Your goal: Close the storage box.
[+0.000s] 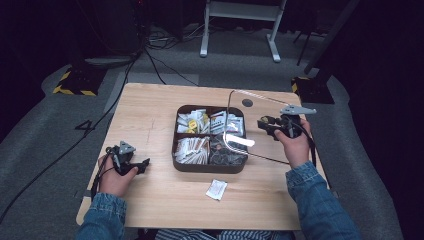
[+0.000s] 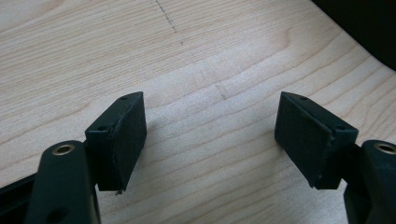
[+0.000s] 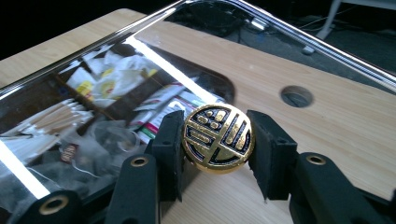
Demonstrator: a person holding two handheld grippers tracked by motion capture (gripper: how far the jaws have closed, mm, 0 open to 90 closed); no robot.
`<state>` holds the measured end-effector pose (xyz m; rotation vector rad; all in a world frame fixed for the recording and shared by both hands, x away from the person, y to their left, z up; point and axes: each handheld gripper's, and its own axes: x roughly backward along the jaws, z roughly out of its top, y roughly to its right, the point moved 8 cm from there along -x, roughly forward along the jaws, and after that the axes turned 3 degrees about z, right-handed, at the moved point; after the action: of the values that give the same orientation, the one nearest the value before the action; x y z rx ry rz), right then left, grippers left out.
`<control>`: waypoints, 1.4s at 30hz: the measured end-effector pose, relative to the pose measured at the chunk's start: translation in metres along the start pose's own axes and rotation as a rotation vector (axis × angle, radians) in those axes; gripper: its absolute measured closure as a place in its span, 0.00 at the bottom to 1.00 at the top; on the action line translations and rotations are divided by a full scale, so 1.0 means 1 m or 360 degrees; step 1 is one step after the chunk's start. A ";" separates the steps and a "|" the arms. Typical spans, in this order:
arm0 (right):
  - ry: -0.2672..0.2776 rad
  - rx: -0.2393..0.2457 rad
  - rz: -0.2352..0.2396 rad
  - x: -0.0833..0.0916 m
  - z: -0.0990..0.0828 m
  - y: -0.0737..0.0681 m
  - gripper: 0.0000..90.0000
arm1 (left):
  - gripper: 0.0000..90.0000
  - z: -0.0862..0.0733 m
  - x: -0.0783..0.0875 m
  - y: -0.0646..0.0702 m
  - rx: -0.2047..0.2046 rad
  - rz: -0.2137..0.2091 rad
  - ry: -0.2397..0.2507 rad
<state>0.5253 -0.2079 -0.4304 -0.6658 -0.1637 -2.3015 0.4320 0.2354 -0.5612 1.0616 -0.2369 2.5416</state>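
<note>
A brown compartment tray (image 1: 210, 168) with sachets stands in the middle of the wooden table (image 1: 150, 110). A clear lid (image 1: 240, 141) hangs tilted over the tray's right half, its far edge raised. My right gripper (image 1: 267, 125) is shut on the lid's knob. In the right gripper view the round gold and black knob (image 3: 218, 139) sits between both pads (image 3: 170, 140), and the tray's sachets show through the clear lid (image 3: 116, 93). My left gripper (image 1: 142, 165) rests low at the table's left, apart from the tray. Its jaws (image 2: 210, 126) stand open over bare wood.
One loose white sachet (image 1: 216, 190) lies on the table in front of the tray. A round cable hole (image 1: 247, 102) (image 3: 296, 96) is in the tabletop behind the tray. Cables and a stand's feet are on the floor beyond the table.
</note>
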 end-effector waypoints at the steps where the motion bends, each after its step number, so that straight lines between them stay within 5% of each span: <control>1: -0.0006 0.0004 0.0012 -0.004 0.003 -0.005 0.65 | 0.29 0.000 0.000 0.000 -0.0001 0.0001 0.0000; 16: -0.0076 0.0067 0.0104 -0.048 0.020 -0.058 0.65 | 0.28 0.001 0.000 0.000 0.0001 -0.0002 0.0000; 42: -0.0171 0.0136 0.0134 -0.103 0.025 -0.102 0.65 | 0.29 0.002 -0.001 0.000 0.0000 -0.0006 -0.0004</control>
<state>0.5283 -0.0633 -0.4540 -0.7385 -0.2776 -2.1671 0.4341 0.2350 -0.5610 1.0643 -0.2350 2.5369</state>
